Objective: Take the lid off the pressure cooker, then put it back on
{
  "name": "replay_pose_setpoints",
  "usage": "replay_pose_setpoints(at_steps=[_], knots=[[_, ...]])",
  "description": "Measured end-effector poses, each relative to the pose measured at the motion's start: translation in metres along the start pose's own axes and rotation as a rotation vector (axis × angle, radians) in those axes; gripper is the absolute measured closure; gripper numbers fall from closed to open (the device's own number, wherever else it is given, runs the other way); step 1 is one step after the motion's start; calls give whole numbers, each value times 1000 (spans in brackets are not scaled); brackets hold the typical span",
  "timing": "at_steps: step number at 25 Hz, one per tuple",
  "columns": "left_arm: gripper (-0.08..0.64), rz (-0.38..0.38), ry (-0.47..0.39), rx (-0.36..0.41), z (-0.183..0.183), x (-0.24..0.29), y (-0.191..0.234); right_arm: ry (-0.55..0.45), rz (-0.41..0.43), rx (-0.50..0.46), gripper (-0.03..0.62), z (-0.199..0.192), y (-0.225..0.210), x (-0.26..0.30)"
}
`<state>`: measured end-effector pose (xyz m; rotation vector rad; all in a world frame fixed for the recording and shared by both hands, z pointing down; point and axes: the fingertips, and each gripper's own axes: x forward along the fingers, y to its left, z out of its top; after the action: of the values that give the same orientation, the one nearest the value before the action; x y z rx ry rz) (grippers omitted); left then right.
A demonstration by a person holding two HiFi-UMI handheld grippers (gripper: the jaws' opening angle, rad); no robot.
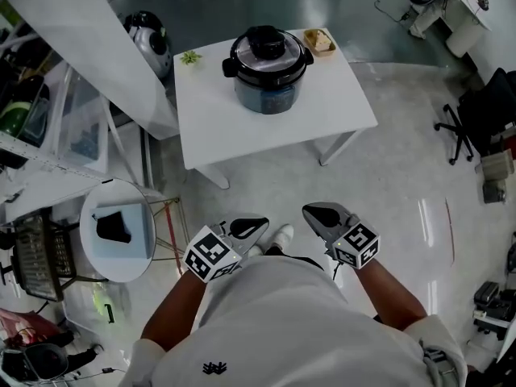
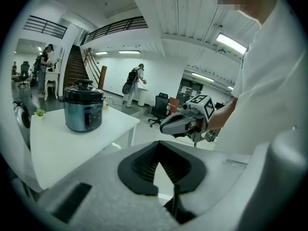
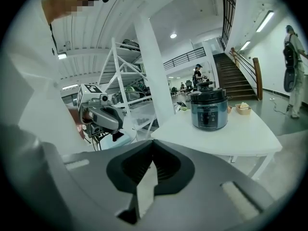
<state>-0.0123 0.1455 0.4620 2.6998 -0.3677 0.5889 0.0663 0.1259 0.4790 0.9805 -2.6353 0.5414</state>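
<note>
Grippers first: left gripper (image 1: 261,222) is closed all the way with nothing in it, and right gripper (image 1: 311,212) looks the same, jaw tips together and empty. I've got both held low in front of my belly, well apart from everything else. Ahead of me is the white square bench (image 1: 339,107), and the dark blue-grey pressure cooker (image 1: 268,87) sits near its far edge, about centre. Its black lid (image 1: 267,48) is on the pot. Just right of the cooker, at the far corner, there's a small tan basket (image 1: 320,41) with something pale inside. On the left side sits a tiny green plant (image 1: 191,57).
</note>
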Motion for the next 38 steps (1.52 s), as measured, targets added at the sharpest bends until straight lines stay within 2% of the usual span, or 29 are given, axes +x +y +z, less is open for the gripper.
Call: replay_pose_setpoints(at_steps=[14,28,34,38], knots=[[552,-24,-21,6,-24,-28,-40,3,-8,-34,580,-11,60,-13],[552,-41,-21,10,-49,-39,-67,35,-14,-57,580,-29,95,-28],[552,9,-37,2,-42,-37,-68,23,11,-82,580,-27,92,-40],[552,39,-16,7,-39,-20,-80,8,35,-100,580,-26,86,-64]])
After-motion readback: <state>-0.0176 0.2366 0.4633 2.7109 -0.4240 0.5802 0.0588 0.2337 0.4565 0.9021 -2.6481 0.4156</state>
